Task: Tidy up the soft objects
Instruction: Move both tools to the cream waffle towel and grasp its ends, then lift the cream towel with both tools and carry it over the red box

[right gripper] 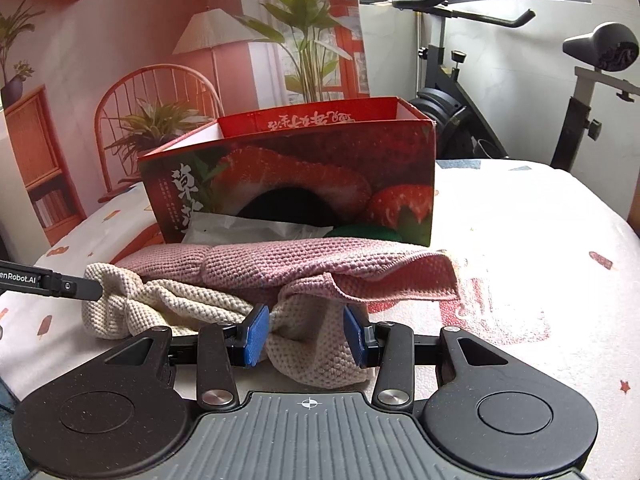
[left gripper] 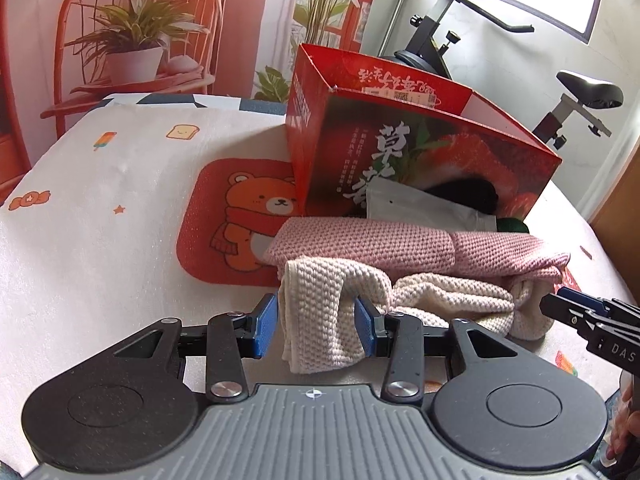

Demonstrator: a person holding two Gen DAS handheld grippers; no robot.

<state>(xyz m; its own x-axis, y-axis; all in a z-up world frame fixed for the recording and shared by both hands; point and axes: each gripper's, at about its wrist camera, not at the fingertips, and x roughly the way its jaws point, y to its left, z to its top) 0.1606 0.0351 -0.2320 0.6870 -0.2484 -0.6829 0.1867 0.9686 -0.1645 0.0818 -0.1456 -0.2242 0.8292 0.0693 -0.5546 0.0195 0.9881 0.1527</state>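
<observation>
Behind the white printed tablecloth [left gripper: 100, 216] an exercise bike [right gripper: 472, 92] stands by the window, and the red strawberry box [left gripper: 404, 152] sits open-topped toward the far side of the cloth. You hold both tools low and level, pointing at the box. Just in front of the box lies the pink knit cloth [left gripper: 400, 242], and the cream knit cloth [left gripper: 440, 300] lies against its near edge, partly under it. Your left gripper [left gripper: 316, 324] has its blue pads pressed on the cream cloth's left end, which hangs bunched between them. Your right gripper [right gripper: 306, 334] pinches the same cloth's right end. Left of the box lies a red bear mat [left gripper: 232, 216].
</observation>
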